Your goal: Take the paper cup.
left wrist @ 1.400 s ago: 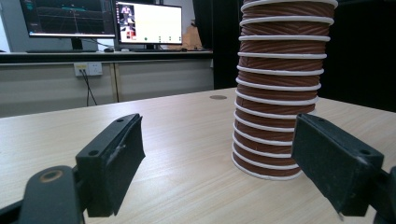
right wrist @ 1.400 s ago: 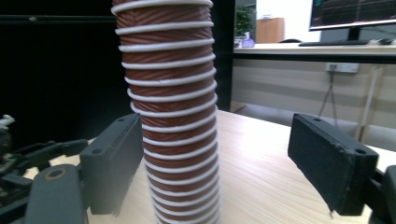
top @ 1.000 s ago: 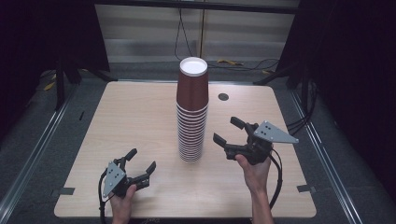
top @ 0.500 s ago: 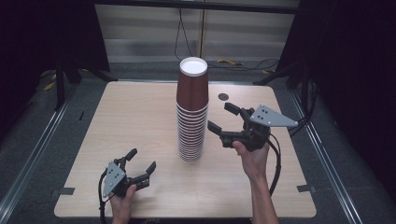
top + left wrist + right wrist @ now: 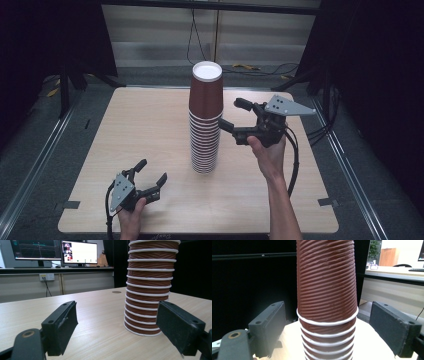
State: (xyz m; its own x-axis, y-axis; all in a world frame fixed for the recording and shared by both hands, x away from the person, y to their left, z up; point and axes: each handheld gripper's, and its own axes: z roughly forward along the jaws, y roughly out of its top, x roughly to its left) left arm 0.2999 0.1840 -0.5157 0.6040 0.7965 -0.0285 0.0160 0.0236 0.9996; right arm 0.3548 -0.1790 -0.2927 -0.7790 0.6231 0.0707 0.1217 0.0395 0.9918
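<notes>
Here the stack of brown cups (image 5: 205, 120) stands upright mid-surface (image 5: 135, 130); the right gripper (image 5: 235, 114) hovers wide beside its top, the left gripper (image 5: 150, 172) rests low, jaws apart, empty.

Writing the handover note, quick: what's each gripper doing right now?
Left gripper: open, holding nothing, low over the table.
Right gripper: open, holding nothing, raised beside the cup stack, jaws either side of the top cup, not touching.

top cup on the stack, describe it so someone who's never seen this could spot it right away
Find the light wooden table; near its middle stands a tall stack of brown ribbed paper cups, upside down. The top cup shows its whole brown side and white flat base, while those below show only white rims.
</notes>
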